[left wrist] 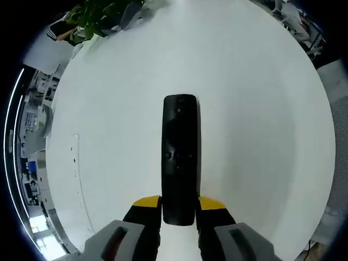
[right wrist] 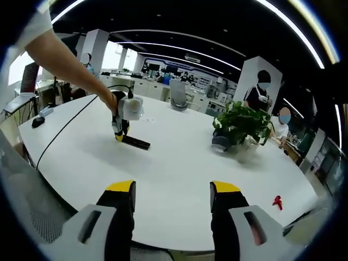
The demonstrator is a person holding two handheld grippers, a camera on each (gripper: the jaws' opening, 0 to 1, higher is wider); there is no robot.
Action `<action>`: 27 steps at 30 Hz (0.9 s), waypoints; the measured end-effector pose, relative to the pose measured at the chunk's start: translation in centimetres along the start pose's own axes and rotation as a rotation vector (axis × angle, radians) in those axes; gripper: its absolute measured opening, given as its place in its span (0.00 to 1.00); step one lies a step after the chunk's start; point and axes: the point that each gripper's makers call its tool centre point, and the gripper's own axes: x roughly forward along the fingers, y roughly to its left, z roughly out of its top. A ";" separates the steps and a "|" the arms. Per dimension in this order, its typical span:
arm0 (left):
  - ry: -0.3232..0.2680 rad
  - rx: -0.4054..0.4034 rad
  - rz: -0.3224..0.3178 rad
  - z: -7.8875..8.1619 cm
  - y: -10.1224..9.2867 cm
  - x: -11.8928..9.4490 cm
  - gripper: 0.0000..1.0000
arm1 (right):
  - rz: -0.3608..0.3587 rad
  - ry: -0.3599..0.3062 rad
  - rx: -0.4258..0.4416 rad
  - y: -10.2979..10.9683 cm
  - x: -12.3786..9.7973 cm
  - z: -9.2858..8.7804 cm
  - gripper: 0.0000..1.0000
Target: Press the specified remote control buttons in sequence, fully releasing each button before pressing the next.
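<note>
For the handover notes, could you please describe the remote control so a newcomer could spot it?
On the big white table, look away from the potted plant. The remote control is the slim black bar lying flat, one end between the left tongs.

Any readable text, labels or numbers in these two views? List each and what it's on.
None can be read.
Remote control, held between the left gripper jaws on the white table: small marks on its buttons, too small and blurred to read.
Wall signs in the right gripper view: too far and blurred.
Plant pot and small red thing: no text visible.
</note>
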 end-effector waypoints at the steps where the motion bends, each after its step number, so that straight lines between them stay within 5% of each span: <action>1: -0.001 0.008 0.005 0.0 0.0 0.0 0.24 | 0.000 0.000 0.000 0.0 0.0 0.0 0.56; 10: -0.066 0.024 0.069 -0.1 0.4 -0.3 0.29 | 0.004 -0.014 0.005 0.1 -0.1 0.2 0.56; 17: -0.075 -0.048 0.141 -1.6 1.7 -1.2 0.35 | 0.002 -0.020 0.005 0.0 -0.1 0.3 0.56; 27: -0.332 -0.197 0.322 -1.3 4.2 -7.6 0.37 | 0.008 -0.051 0.006 0.2 -0.3 0.8 0.58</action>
